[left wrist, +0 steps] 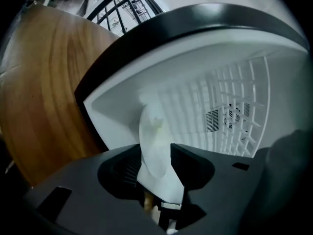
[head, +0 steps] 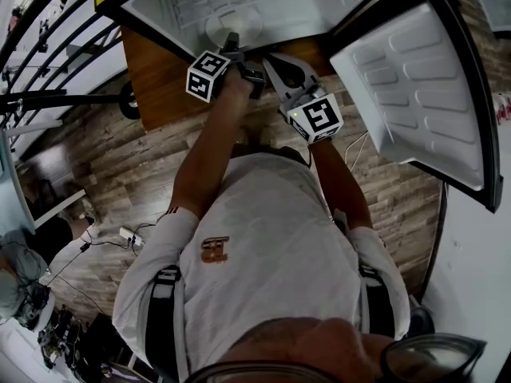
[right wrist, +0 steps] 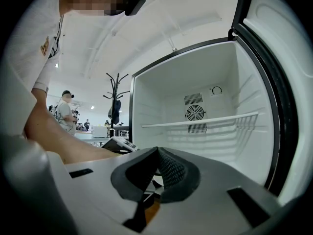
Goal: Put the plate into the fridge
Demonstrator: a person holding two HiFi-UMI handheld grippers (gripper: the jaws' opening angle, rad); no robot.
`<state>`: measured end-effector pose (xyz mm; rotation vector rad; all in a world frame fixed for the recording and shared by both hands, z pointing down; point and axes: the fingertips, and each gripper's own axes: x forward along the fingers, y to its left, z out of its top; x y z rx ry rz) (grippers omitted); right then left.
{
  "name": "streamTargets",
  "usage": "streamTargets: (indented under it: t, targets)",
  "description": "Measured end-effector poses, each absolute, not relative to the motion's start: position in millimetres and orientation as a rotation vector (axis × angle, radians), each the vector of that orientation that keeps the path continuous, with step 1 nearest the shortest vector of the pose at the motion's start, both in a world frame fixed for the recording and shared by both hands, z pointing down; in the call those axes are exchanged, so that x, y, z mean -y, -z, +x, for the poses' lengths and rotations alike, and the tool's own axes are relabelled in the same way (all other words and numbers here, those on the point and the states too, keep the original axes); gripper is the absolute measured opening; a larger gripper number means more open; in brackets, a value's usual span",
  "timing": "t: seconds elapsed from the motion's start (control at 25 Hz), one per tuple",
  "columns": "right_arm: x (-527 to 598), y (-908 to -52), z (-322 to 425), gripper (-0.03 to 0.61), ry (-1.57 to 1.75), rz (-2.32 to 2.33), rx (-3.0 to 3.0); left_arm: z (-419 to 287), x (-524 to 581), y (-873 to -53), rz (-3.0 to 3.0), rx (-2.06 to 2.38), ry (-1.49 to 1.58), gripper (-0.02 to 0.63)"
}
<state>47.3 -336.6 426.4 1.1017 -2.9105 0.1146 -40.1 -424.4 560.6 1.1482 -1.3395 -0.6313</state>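
Note:
The white plate lies inside the open fridge, near its front edge. My left gripper reaches in at the plate's rim. In the left gripper view the plate runs between the two black pads, with a gap showing beside it, so the left gripper is open around the rim. My right gripper hovers just right of the left one in front of the fridge. In its own view the right gripper is shut, with nothing between its jaws.
The fridge door stands open at the right. A wire shelf crosses the white interior, with a fan grille on the back wall. The fridge sits on a wooden tabletop. People stand in the background at left.

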Motion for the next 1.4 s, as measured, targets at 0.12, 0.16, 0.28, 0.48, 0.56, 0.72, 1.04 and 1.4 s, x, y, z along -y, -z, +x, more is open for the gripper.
streamTargets:
  t: [0.12, 0.16, 0.28, 0.48, 0.56, 0.72, 1.04, 1.4]
  targets:
    - [336.9, -427.4, 49.1, 0.032, -0.119, 1.108, 2.908, -34.0, 424.2, -557.8, 1.197, 1.324, 0.569, 0.205]
    - [337.1, -428.2, 49.7, 0.032, -0.122, 1.11, 2.906, -32.1, 424.1, -557.3, 1.223, 1.32, 0.543, 0.217]
    - [338.0, -430.9, 51.2, 0.032, -0.131, 1.114, 2.901, -25.4, 422.7, -559.1, 1.309, 1.298, 0.449, 0.233]
    - [339.2, -433.4, 49.6, 0.032, -0.14, 1.105, 2.901, -15.1, 415.5, -563.4, 1.461, 1.238, 0.285, 0.252]
    - [339.4, -434.6, 48.4, 0.032, -0.141, 1.101, 2.9, -14.0, 411.9, -564.3, 1.513, 1.222, 0.235, 0.252]
    - [339.7, -438.4, 46.6, 0.032, -0.148, 1.093, 2.897, -12.3, 406.3, -566.9, 1.59, 1.203, 0.132, 0.252]
    - [338.7, -442.5, 42.9, 0.032, -0.154, 1.078, 2.888, -10.2, 396.0, -572.1, 1.627, 1.148, 0.016, 0.252]
    - [338.9, -444.9, 43.1, 0.032, -0.156, 1.084, 2.88, -10.3, 384.1, -563.4, 1.684, 1.129, 0.036, 0.252]
